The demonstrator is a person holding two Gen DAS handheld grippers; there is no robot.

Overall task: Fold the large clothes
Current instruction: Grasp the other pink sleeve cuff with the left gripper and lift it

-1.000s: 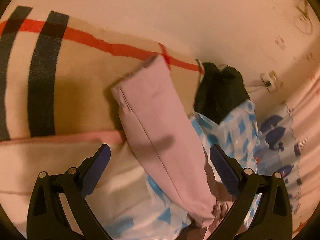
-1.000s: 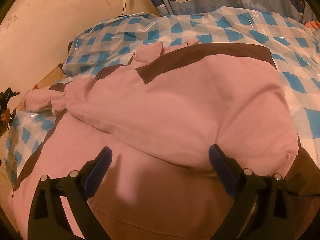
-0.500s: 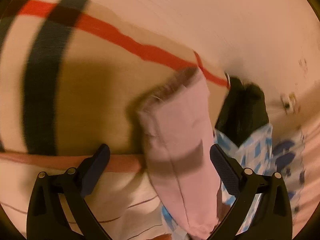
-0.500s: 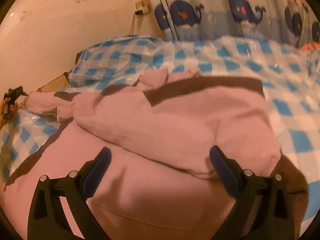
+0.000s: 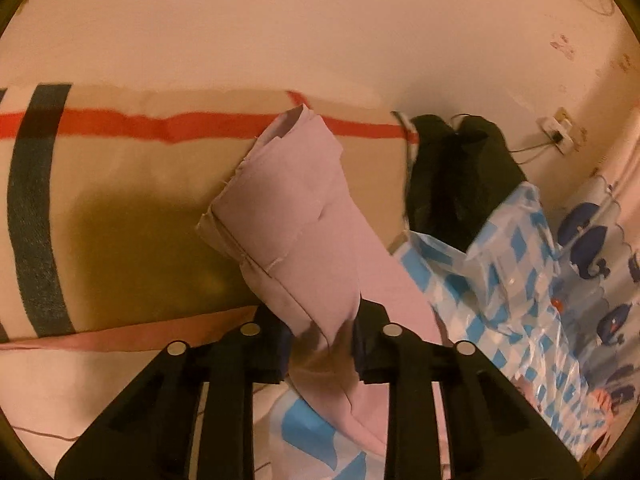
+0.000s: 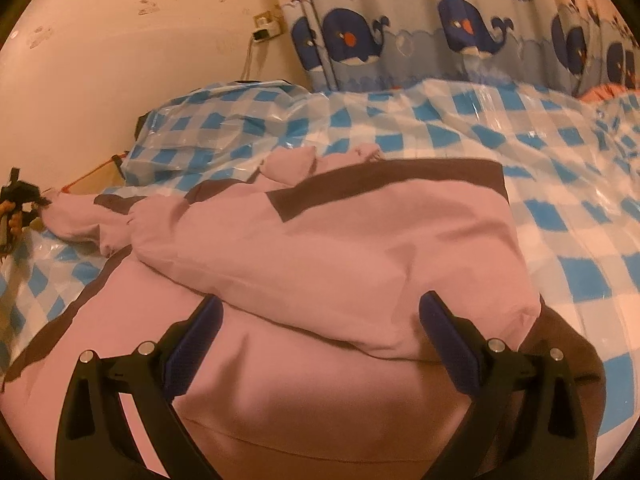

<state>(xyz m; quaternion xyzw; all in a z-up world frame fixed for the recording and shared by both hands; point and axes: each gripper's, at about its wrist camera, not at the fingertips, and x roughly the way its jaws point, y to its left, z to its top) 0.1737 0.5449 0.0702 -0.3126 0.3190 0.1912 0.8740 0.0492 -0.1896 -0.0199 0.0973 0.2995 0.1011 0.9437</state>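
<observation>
Left tool (image 5: 320,340): fingers together, clamped on sleeve end (image 5: 288,216) of pink garment, centre of frame; cuff stands up toward upper middle. Behind it plaid blanket (image 5: 120,184), left half. Black bag (image 5: 456,176) right of centre.

Right tool (image 6: 320,344): fingers wide apart, holding nothing, above pink garment (image 6: 360,252) with brown bands, lying crumpled mid-frame on blue checked plastic sheet (image 6: 560,168). Sheet bare on right side. Whale curtain (image 6: 440,32) along top. No readable writing.

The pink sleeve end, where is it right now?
In the left wrist view, the pink sleeve sits centre frame, pinched in the left gripper, in front of the plaid blanket.
</observation>
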